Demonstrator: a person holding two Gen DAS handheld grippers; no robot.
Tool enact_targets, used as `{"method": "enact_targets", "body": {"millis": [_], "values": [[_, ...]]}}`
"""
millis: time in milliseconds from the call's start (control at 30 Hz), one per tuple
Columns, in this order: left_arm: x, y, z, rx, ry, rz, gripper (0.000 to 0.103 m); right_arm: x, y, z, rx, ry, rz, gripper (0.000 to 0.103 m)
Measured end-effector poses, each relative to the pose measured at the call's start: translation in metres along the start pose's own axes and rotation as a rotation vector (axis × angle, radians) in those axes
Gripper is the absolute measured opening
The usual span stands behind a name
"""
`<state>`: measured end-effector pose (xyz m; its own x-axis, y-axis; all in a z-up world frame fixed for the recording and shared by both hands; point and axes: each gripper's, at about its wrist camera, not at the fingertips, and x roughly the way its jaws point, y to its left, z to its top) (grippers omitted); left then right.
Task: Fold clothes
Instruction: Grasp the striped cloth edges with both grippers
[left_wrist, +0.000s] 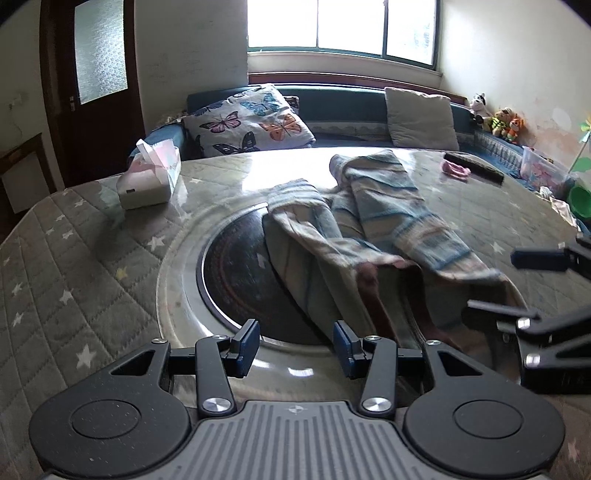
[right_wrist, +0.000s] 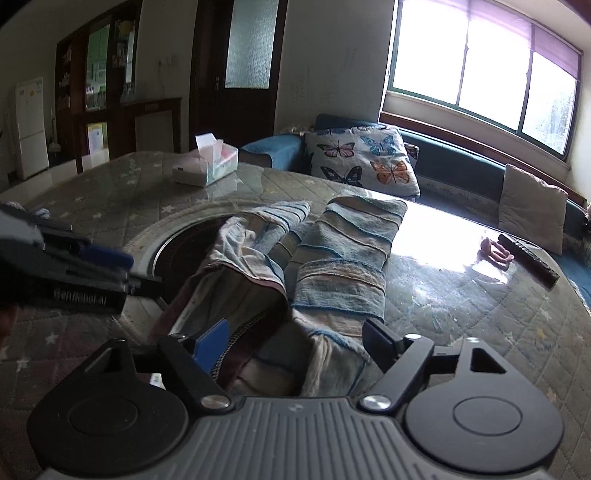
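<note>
My L gripper (left_wrist: 295, 345) & R gripper (right_wrist: 291, 341) gape wide, holding nothing; pants (left_wrist: 369, 229) hide the R tips.

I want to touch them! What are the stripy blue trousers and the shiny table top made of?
The striped blue-and-beige trousers look like soft woven cloth, perhaps patchwork denim: matte, with raised seams and limp folds. The shiny table top looks like clear glass or plastic over a star-patterned quilted cloth, since it mirrors the window glare.
</note>
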<state>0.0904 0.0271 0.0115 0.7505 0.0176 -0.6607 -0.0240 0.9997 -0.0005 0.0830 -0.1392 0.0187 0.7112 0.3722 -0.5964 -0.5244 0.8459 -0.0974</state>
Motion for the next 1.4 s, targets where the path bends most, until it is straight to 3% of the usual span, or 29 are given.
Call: {"method": "enact_targets", "body": {"millis": [267,533,800,1033,1267,1367,1400], "values": [[0.032,0.013,0.041,-0.021,-0.007,0.007,0.047,0.023,-0.001,0.004,-0.029,0.051,0.007,0.064],[0.074,0.022,0.083,-0.025,-0.023,0.000,0.047,0.033,-0.009,0.006,-0.024,0.077,0.002,0.027],[0.124,0.034,0.109,-0.068,0.025,-0.032,0.047,0.035,-0.023,0.008,0.012,0.082,0.007,0.025],[0.164,0.043,0.124,-0.150,0.082,-0.055,0.047,0.033,-0.019,0.014,0.016,0.055,0.056,0.032],[0.181,0.041,0.125,-0.158,0.120,-0.104,0.047,0.037,-0.016,0.011,-0.007,0.069,0.076,0.033],[0.180,0.037,0.124,-0.127,0.112,-0.138,0.034,0.038,-0.015,0.008,-0.023,0.074,0.062,0.033],[0.179,0.036,0.123,-0.121,0.105,-0.142,0.025,0.037,-0.015,0.008,-0.025,0.073,0.057,0.032]]}}
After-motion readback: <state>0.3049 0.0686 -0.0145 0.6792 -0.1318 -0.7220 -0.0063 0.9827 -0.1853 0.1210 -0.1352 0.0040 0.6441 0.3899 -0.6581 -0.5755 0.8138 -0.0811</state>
